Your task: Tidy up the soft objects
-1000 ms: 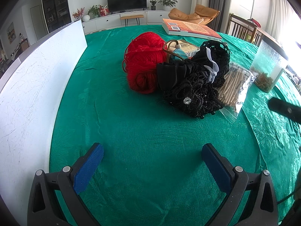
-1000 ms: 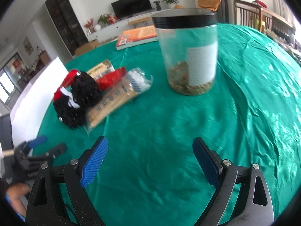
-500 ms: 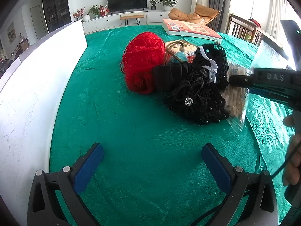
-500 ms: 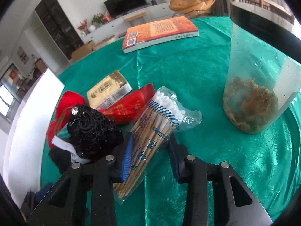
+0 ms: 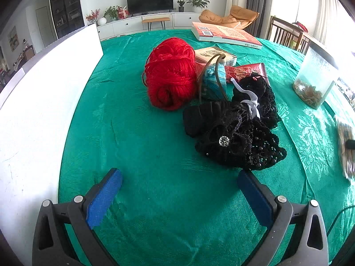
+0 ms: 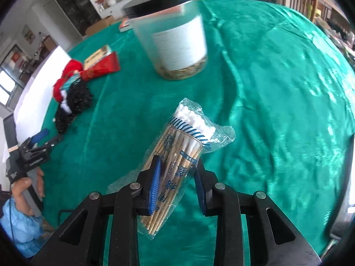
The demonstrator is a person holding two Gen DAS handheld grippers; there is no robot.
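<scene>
My right gripper (image 6: 177, 166) grips a clear bag of cotton swabs (image 6: 186, 137), its jaws still closing, and holds it above the green tablecloth (image 6: 266, 110). In the left wrist view the bag (image 5: 345, 146) shows at the right edge. A red yarn ball (image 5: 169, 73), a black lace and bead bundle (image 5: 235, 133) and a small teal pouch (image 5: 214, 82) lie heaped mid-table. My left gripper (image 5: 179, 181) hangs open just short of the black bundle, nothing between its fingers.
A clear jar with a black lid (image 6: 173, 37) stands just beyond the held bag. A red packet (image 5: 246, 71), a small box (image 5: 214, 54) and a book (image 5: 224, 35) lie behind the heap. A white board (image 5: 44, 93) runs along the left side.
The right gripper swung to the heap, closed on the swab bag and carried it off to the right, near the jar. The left gripper stayed put.
</scene>
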